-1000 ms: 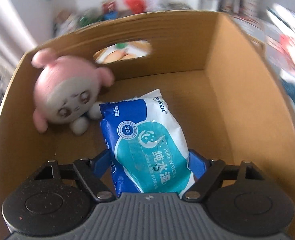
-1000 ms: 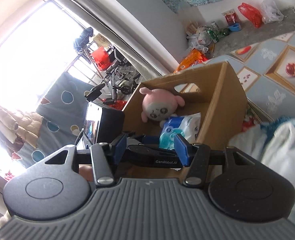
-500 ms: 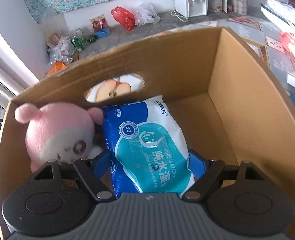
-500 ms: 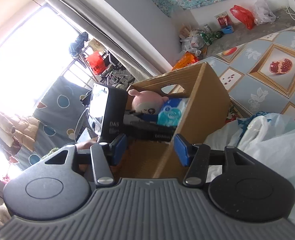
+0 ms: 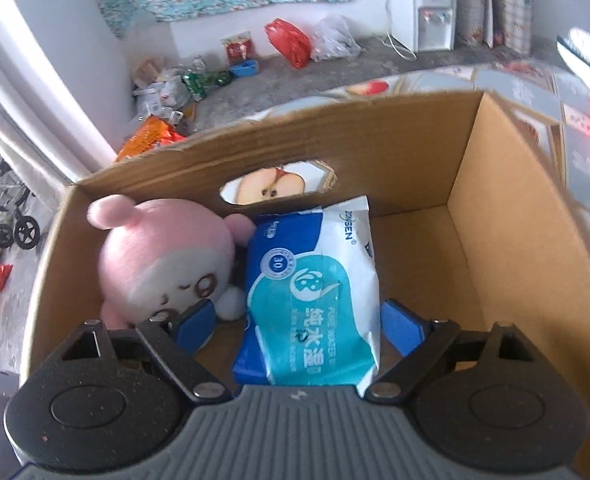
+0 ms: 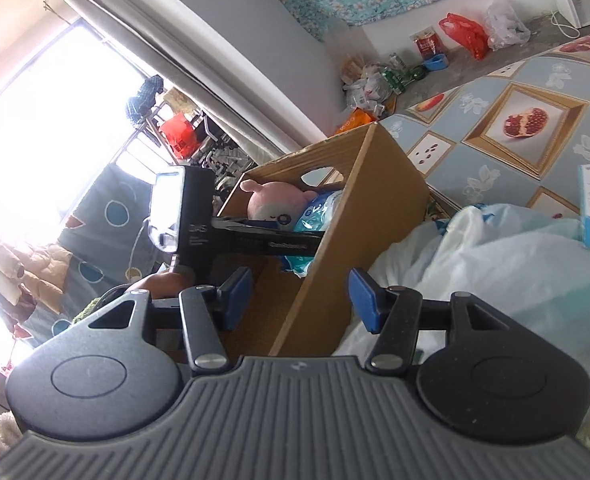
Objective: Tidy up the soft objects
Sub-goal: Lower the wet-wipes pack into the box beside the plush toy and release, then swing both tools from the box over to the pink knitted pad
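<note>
Inside the cardboard box (image 5: 507,216), the wet-wipes pack (image 5: 315,300) lies just beside the pink plush (image 5: 163,260) as the left gripper (image 5: 295,320) opens off it, apparently letting go, while the right gripper (image 6: 299,300) waits empty-jawed outside the box.

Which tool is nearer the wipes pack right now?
Left. The left tool straddles the wipes pack inside the box, jaws opening. The right tool sits outside, astride the box wall.
</note>
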`<state>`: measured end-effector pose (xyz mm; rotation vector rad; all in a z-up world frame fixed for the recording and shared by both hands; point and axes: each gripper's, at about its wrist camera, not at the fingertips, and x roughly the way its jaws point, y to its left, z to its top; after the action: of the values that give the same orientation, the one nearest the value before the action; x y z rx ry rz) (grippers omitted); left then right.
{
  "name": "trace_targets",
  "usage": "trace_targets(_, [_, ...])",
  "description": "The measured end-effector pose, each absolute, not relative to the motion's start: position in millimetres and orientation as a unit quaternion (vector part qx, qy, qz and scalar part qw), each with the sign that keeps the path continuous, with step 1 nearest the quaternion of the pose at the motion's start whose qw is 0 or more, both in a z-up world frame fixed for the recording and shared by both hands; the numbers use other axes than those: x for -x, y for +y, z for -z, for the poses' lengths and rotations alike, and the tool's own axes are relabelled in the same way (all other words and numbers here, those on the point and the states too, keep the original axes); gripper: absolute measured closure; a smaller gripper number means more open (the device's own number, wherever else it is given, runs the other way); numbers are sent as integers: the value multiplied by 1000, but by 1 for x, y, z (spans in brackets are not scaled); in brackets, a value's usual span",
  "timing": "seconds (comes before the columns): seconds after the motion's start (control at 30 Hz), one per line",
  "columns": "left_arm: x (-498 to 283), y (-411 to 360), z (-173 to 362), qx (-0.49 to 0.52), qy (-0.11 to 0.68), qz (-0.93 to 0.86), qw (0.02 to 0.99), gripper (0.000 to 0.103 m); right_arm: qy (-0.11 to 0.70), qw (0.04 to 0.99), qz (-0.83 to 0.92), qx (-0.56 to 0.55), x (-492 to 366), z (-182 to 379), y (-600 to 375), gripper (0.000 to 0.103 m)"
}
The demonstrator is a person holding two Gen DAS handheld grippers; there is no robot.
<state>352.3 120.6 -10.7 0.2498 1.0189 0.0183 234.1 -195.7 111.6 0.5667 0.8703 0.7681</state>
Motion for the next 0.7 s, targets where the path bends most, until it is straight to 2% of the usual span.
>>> trace_targets(0.2, [-308,123,-37,-87,443,-5,892,12,386,807,-342,-288,-202,-113,-224,48])
trace_targets(0.47, [-212,87,-100,-43,380,76,921,11,349,822,-295,-339,-137,-95,-280,41])
trace_targets(0.7, [-143,27,-112,-49,338,159,926,8,326,834,-228,-383,-96,-63,-333,38])
